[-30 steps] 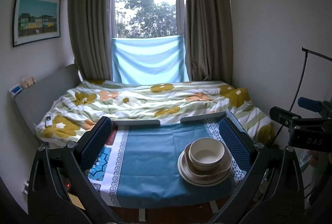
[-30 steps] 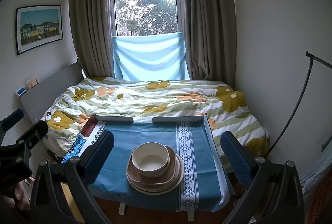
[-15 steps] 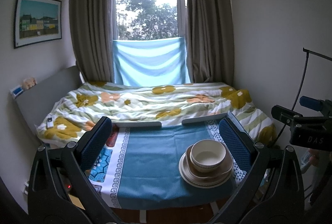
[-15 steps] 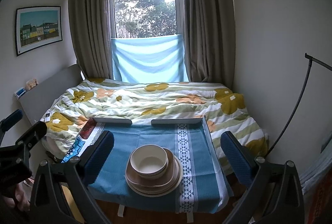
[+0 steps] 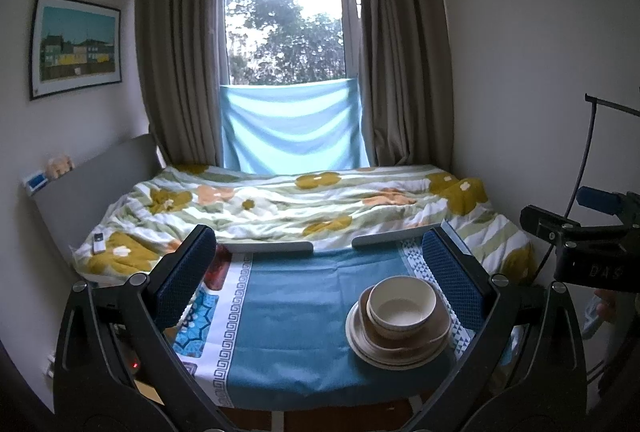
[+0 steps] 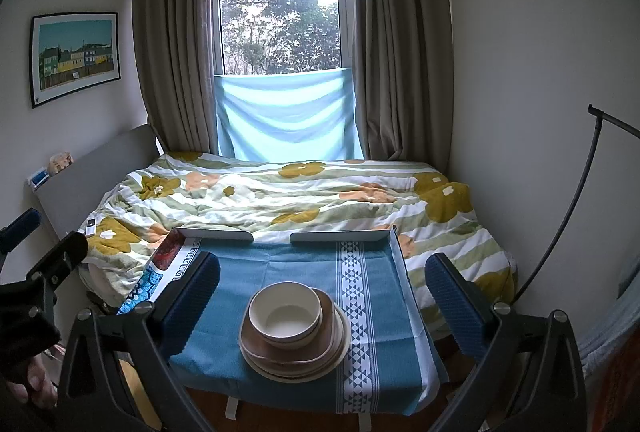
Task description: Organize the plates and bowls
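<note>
Both claws, left claw (image 5: 320,272) and right claw (image 6: 324,294), spread and empty above the tabletop (image 6: 280,272); cream bowl (image 6: 285,314) tops stacked plates (image 6: 294,348); best pinched at the rim, lifted straight.

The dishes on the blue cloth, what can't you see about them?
- How many plates are stacked: both views, the cream bowl and the brown dish hide the rims.
- The table legs: both views, the tablecloth drapes over them.
- The small white thing on the quilt: too small.
</note>
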